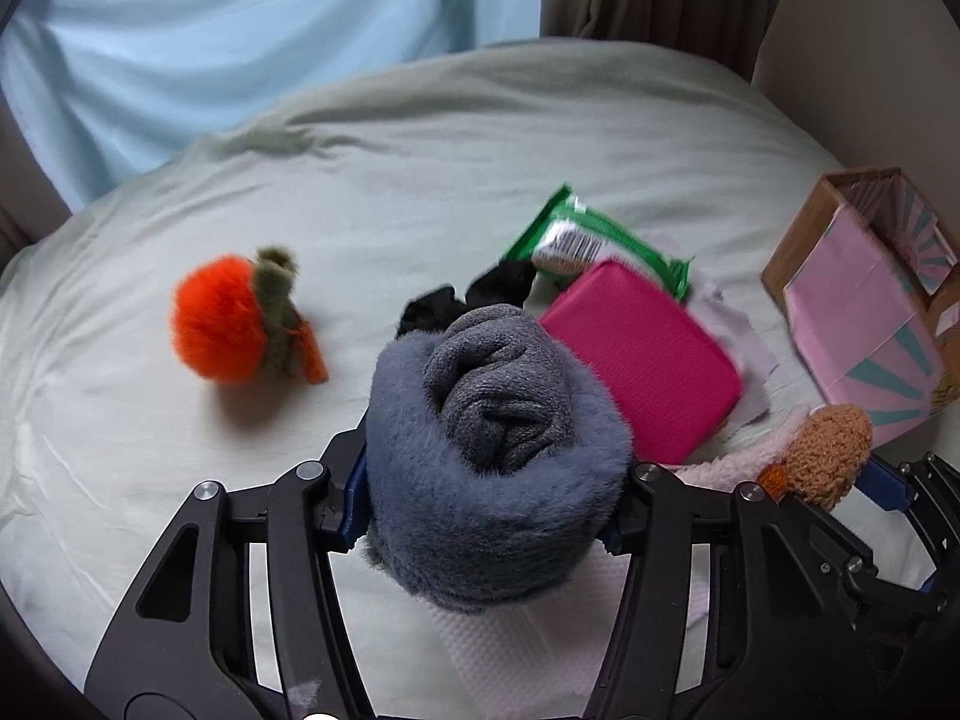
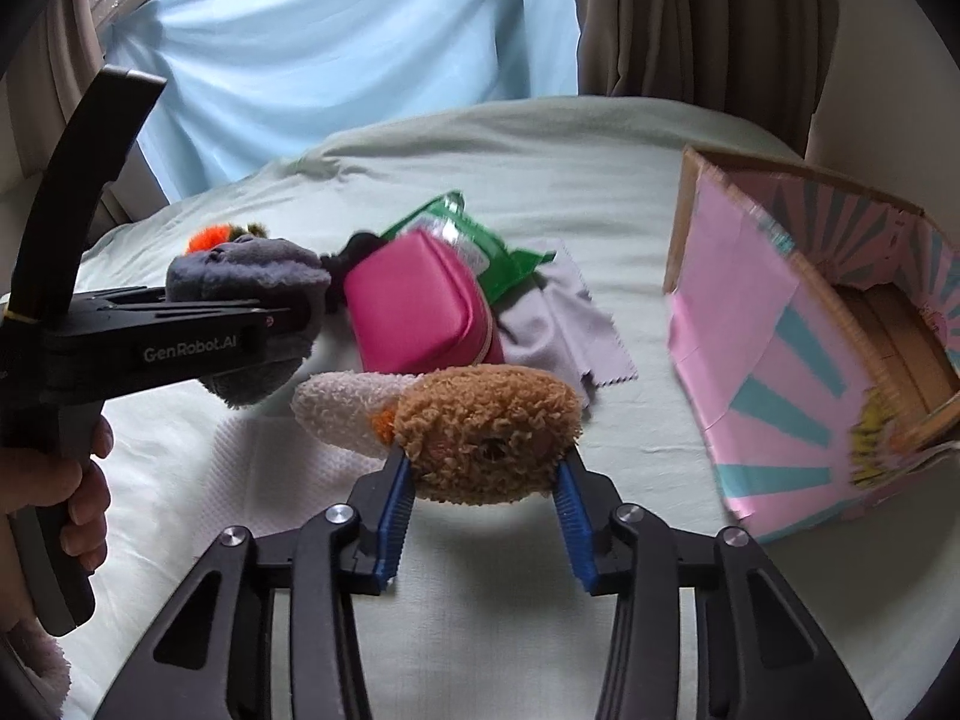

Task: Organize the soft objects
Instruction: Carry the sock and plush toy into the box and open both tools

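Left gripper (image 1: 489, 480): both blue-padded jaws press the sides of one rolled grey fleece bundle (image 1: 498, 450), held clear of the pale green bedsheet (image 1: 420, 138). Right gripper (image 2: 483, 483): its two blue pads (image 2: 393, 516) pinch one brown-and-cream plush toy (image 2: 486, 441), the brown end between the jaws and the cream end pointing toward the left gripper. One hand (image 2: 78, 492) grips the left tool's handle at the edge of the right wrist view.

Loose items on the sheet, counted:
- one orange fluffy pom-pom toy (image 1: 219, 318) with an olive stem, lying alone, well apart from the others;
- one pink zip pouch (image 1: 645, 357), just beyond the grey bundle;
- one green wipes packet (image 1: 591, 246), partly under the far edge of the pouch;
- one black fabric piece (image 1: 474, 297), beside the pouch and behind the bundle;
- one grey cloth with pinked edges (image 2: 564, 318), under and beside the pouch;
- one white textured towel (image 2: 300, 456), flat beneath both grippers.

One open cardboard box (image 2: 750, 330), pink with teal rays, stands tilted at the right. One light blue sheet (image 2: 336, 48) and brown curtains (image 2: 678, 12) hang behind the bed.
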{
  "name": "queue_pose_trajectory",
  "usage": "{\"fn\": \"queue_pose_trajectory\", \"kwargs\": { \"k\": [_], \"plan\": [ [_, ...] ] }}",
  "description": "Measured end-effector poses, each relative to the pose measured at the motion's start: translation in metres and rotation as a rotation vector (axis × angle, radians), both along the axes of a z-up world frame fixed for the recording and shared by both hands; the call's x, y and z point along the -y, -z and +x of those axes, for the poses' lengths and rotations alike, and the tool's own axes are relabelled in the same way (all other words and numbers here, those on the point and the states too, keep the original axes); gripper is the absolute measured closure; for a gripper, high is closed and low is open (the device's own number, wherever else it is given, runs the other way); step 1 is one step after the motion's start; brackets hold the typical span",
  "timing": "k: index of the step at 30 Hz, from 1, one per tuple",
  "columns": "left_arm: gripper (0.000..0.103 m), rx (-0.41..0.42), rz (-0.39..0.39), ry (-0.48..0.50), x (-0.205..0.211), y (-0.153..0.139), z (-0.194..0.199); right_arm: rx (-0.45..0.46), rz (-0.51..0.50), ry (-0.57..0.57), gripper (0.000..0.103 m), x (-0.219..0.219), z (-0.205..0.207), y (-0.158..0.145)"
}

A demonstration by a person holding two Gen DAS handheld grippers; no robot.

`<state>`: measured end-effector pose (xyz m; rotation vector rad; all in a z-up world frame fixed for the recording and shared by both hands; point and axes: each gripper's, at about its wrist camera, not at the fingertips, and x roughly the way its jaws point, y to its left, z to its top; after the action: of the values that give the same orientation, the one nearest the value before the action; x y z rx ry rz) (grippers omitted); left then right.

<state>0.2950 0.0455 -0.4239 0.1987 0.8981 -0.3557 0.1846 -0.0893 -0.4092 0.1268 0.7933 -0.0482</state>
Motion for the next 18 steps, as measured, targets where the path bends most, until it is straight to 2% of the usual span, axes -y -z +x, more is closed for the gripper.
{"fn": "queue_pose_trajectory", "kwargs": {
  "k": [9,18],
  "plan": [
    [0.051,0.05,0.003,-0.04,0.002,-0.086,-0.032,0.058,0.005,0.017,0.063,0.016,-0.018,-0.076],
    [0.051,0.084,-0.054,-0.097,0.044,-0.187,-0.07,0.116,0.001,0.026,0.063,0.061,-0.044,-0.179]
  ]
}}
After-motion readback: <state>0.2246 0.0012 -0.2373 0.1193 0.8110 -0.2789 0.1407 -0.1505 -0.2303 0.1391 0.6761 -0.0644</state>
